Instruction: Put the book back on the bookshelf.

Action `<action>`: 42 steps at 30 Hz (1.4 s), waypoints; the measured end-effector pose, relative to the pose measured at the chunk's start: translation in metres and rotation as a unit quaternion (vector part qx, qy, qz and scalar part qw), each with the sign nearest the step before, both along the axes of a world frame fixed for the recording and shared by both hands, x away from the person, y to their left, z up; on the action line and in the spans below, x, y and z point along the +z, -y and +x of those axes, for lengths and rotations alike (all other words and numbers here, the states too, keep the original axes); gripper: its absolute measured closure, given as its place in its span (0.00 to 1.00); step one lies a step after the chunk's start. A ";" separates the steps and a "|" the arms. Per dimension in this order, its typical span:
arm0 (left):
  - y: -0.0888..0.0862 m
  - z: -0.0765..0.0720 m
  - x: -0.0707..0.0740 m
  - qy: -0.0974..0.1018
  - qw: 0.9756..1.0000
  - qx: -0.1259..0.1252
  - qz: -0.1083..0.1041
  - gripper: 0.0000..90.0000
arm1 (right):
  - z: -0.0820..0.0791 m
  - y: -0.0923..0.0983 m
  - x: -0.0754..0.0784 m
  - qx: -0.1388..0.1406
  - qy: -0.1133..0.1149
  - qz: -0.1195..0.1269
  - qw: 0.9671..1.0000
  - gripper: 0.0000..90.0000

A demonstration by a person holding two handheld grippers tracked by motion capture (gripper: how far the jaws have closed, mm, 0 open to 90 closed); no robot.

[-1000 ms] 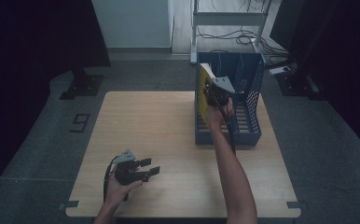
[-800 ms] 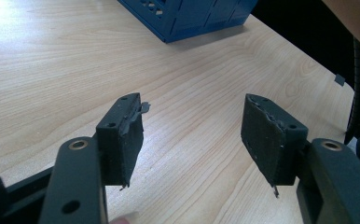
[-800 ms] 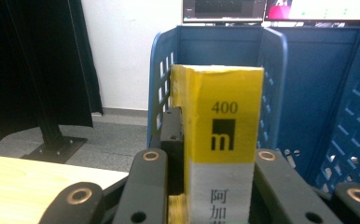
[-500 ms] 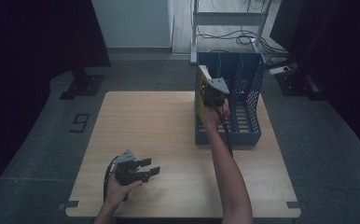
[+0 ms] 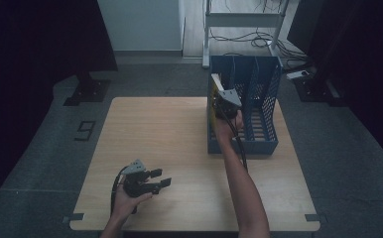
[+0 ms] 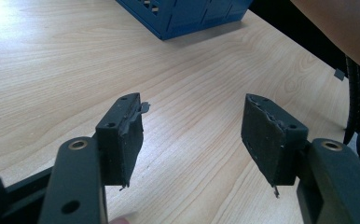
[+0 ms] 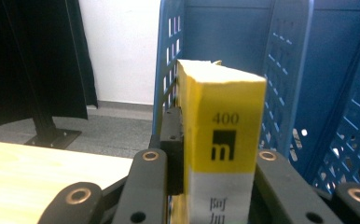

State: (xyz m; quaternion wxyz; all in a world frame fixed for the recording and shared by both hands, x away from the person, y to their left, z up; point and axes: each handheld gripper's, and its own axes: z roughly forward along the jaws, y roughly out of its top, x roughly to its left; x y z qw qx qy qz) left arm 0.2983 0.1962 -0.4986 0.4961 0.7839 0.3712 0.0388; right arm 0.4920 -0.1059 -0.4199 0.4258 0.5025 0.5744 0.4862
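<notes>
Clearly the right gripper [image 7: 215,186] is pinching a yellow-spined book [image 7: 222,140] by its sides, its jaws pressed flat against the two covers so the volume stands upright with the spine facing back toward the camera. Held this way, narrow edge leading, the book can slide down between the dividers instead of catching on them. Just ahead of the jaws and to either side rise the perforated walls of the blue file rack [image 7: 285,84], and the book appears to be at the mouth of the slot at the rack's left end; in the high view the right gripper [image 5: 225,105] sits over that same end of the rack [image 5: 259,144], at the far right part of the wooden table [image 5: 169,144]. How deep the book already sits in the slot cannot be told.

Well apart from this, near the table's front edge, the left gripper [image 6: 192,135] rests low over bare wood with its jaws spread wide and nothing between them. It probably waits there to stay out of the way, since the insertion looks like a one-handed job; the high view shows it [image 5: 157,181] idle in the person's hand.
</notes>
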 end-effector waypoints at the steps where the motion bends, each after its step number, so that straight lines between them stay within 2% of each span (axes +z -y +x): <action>1: 0.000 0.000 0.000 0.000 1.000 0.000 0.000 0.43 | -0.002 0.000 0.000 0.001 -0.002 -0.003 1.000 0.83; 7: 0.000 -0.001 0.000 0.001 1.000 0.001 0.001 0.43 | -0.012 0.002 -0.002 0.011 -0.010 -0.011 1.000 0.82; 12: 0.004 -0.001 -0.001 -0.001 1.000 -0.003 0.006 0.43 | -0.019 0.005 -0.005 0.018 -0.014 -0.008 1.000 0.81; 20: 0.007 -0.001 -0.002 -0.002 1.000 -0.007 0.009 0.43 | -0.023 0.007 -0.005 0.035 -0.028 -0.010 0.999 0.79; 24: 0.007 -0.001 -0.002 -0.003 1.000 -0.007 0.010 0.43 | -0.025 0.007 -0.006 0.045 -0.044 -0.002 0.998 0.75; 27: 0.008 -0.002 -0.003 -0.003 1.000 -0.010 0.013 0.42 | -0.028 0.005 -0.008 0.046 -0.041 -0.003 0.998 0.76; 37: 0.008 -0.001 -0.003 -0.005 1.000 -0.010 0.013 0.42 | -0.024 0.003 -0.002 0.053 -0.047 -0.003 0.998 0.70; 42: 0.008 -0.002 -0.003 -0.004 1.000 -0.010 0.011 0.42 | -0.019 0.001 0.004 0.053 -0.061 -0.010 0.997 0.68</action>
